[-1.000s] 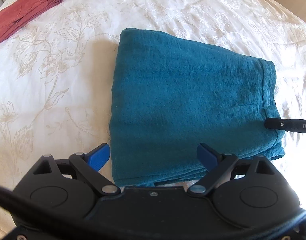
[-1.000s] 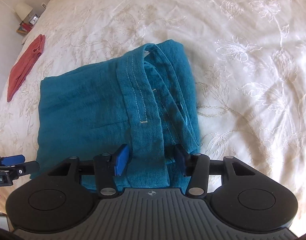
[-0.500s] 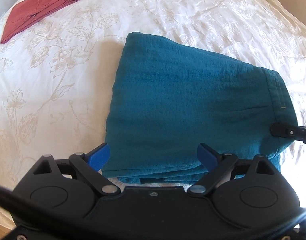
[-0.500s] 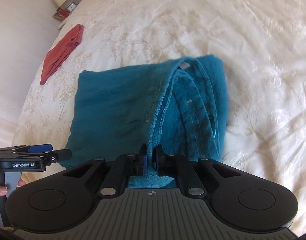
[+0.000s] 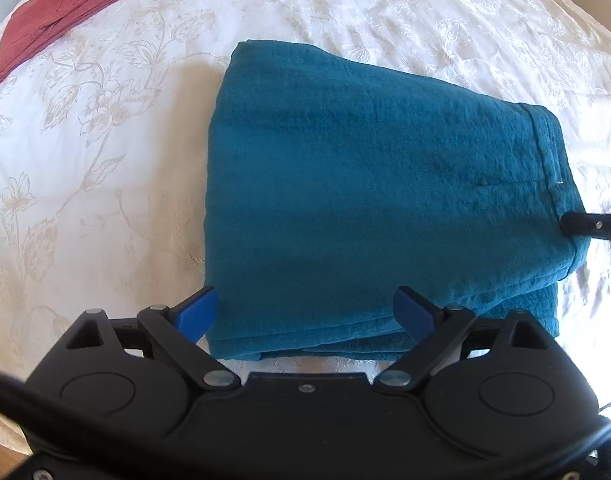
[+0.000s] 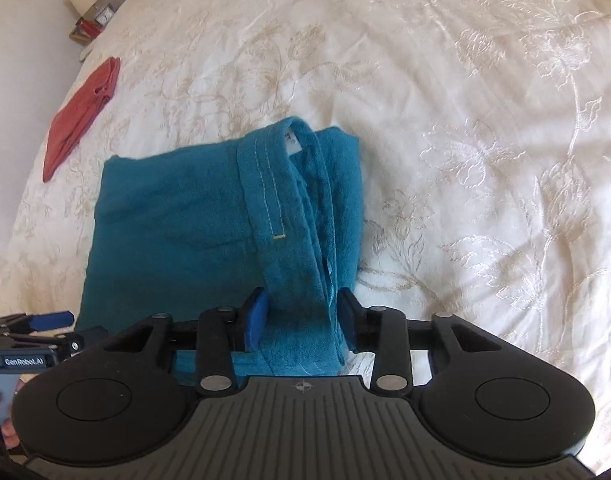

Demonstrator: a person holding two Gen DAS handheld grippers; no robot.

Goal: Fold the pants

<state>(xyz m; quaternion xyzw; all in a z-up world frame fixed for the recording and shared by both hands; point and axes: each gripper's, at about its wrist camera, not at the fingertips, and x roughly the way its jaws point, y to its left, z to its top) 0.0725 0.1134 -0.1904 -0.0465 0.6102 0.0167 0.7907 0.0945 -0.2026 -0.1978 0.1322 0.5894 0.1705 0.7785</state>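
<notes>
Left wrist view: the teal pants (image 5: 369,184) lie folded in a block at the centre of the white embroidered bedspread (image 5: 105,160). The left gripper (image 5: 305,312) hovers at 6 o'clock, jaws spread wide over the near fold, gripping nothing. A red folded cloth (image 5: 61,8) lies well apart at 10 o'clock.

Right wrist view: the right gripper (image 6: 301,320) sits at 6 o'clock, its jaws opening with the pants' waistband (image 6: 297,240) between them; the blue fingertips (image 6: 257,316) look just clear of the cloth
</notes>
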